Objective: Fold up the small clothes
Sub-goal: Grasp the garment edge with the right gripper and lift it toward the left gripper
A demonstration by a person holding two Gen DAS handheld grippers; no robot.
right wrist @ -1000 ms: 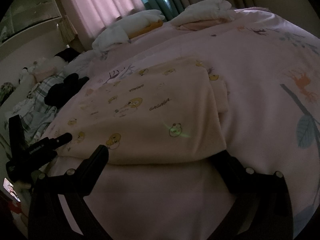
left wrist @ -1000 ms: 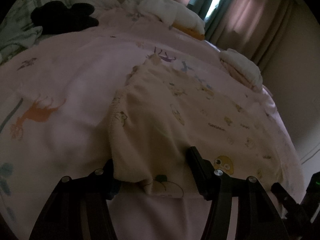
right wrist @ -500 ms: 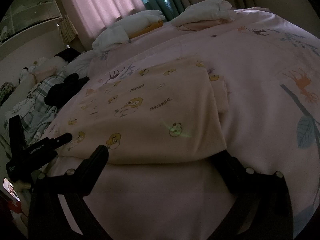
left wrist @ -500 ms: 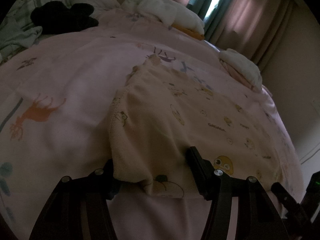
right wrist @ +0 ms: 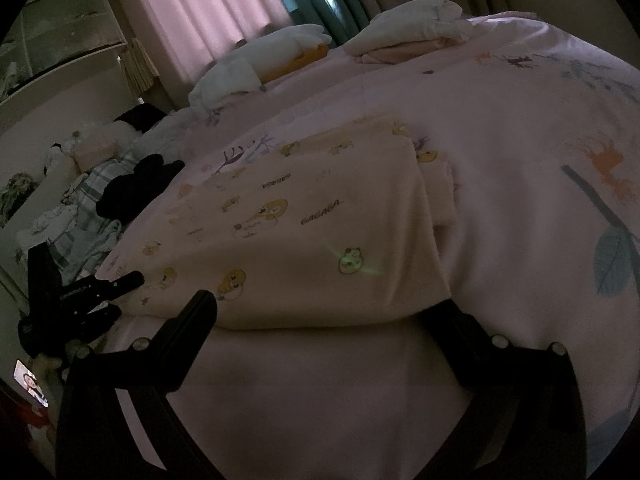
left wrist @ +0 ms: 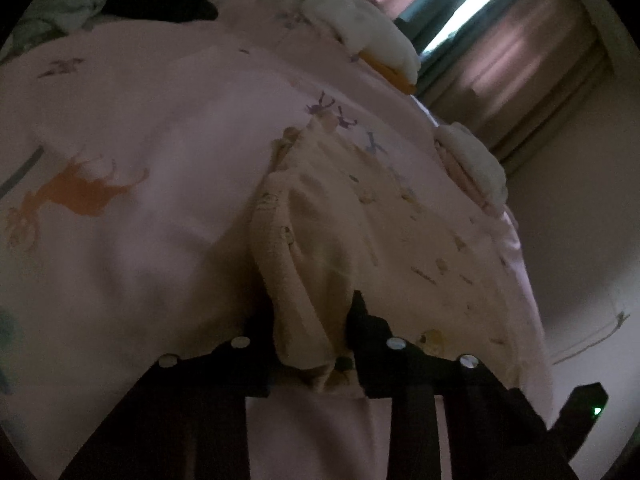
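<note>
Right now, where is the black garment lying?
In the right wrist view the black garment lies at the bed's left edge, on the plaid clothes, left of the cream garment.

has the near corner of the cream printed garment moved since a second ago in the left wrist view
Yes. The cream garment's near corner has bunched inward between the closing fingers of the left hand-held gripper, away from the orange deer print.

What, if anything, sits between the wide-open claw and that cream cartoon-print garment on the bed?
Nothing visible. The right claw stands open right at the cream garment, with only bare pink bedsheet around its near hem. The left claw is already closing on the garment's bunched corner.
</note>
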